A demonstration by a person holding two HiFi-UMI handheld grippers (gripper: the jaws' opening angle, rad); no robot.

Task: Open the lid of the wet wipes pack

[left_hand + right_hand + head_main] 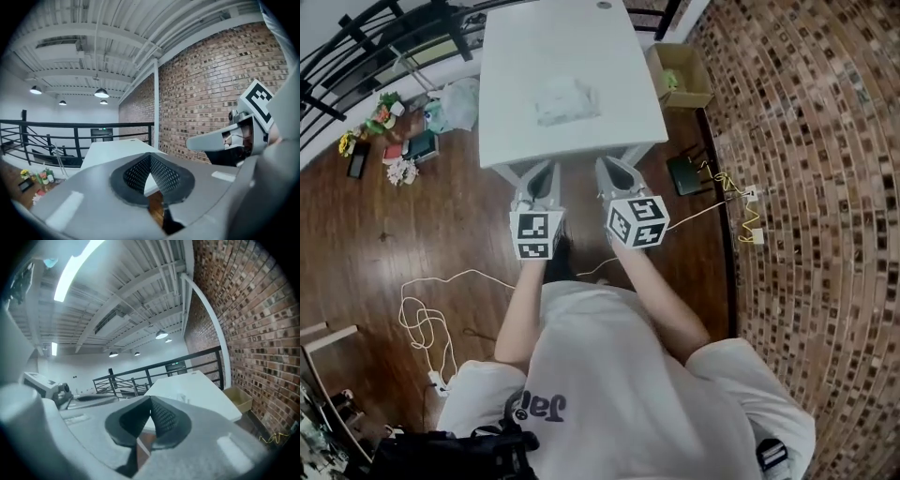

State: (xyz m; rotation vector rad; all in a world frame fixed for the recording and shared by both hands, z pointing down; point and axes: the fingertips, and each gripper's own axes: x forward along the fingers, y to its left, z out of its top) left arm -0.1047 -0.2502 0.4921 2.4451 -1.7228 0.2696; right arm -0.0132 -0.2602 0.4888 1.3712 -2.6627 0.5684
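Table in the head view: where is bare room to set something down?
The table is bare all round the wet wipes pack: widest between pack and far edge, strips on both sides. Crowded: the floor left of it, with a bag and small clutter.

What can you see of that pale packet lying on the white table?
The wet wipes pack is a soft, whitish, slightly crinkled, plastic-looking pouch, roughly rectangular, lying flat near the middle of the white table. It rests on the tabletop alone; nothing else touches it. It is too small here to tell whether its lid is open or shut.
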